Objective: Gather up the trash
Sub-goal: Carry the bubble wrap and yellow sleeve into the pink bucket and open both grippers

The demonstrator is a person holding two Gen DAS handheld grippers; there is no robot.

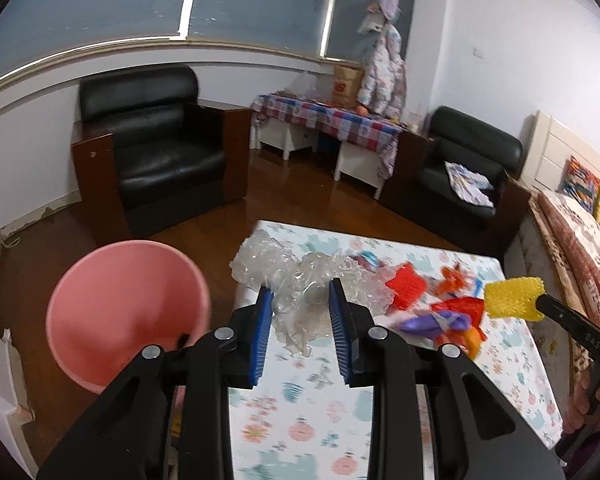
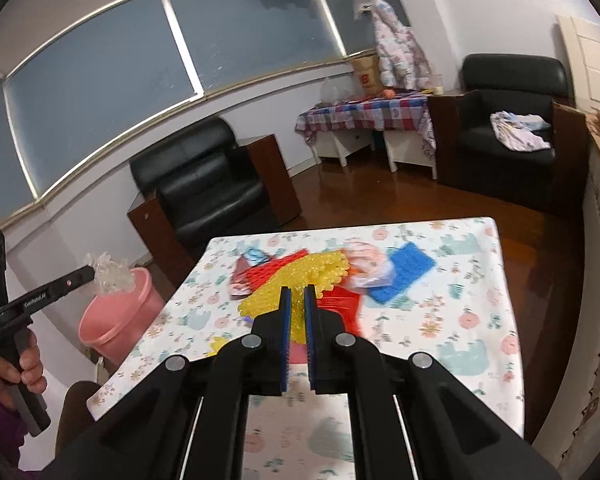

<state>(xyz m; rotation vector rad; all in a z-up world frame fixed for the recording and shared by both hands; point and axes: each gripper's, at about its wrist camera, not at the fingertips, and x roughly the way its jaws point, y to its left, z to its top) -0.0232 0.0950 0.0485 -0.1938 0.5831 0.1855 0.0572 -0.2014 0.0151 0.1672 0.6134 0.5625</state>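
My left gripper [image 1: 300,292] is shut on a crumpled clear plastic wrap [image 1: 300,276] and holds it over the table's left edge, beside the pink bin [image 1: 128,308] on the floor. From the right wrist view the wrap [image 2: 110,274] hangs just above the bin [image 2: 120,316]. My right gripper [image 2: 298,294] is shut on a yellow foam net [image 2: 300,276], which also shows in the left wrist view [image 1: 512,298] above the table. Red [image 1: 408,286], orange and purple [image 1: 432,322] scraps and a blue piece [image 2: 406,272] lie on the floral tablecloth [image 1: 308,400].
Two black armchairs [image 1: 156,148] [image 1: 464,172] stand on the wooden floor beyond the table. A side table with a checked cloth [image 1: 332,120] stands against the far wall. A bed [image 1: 580,248] runs along the right.
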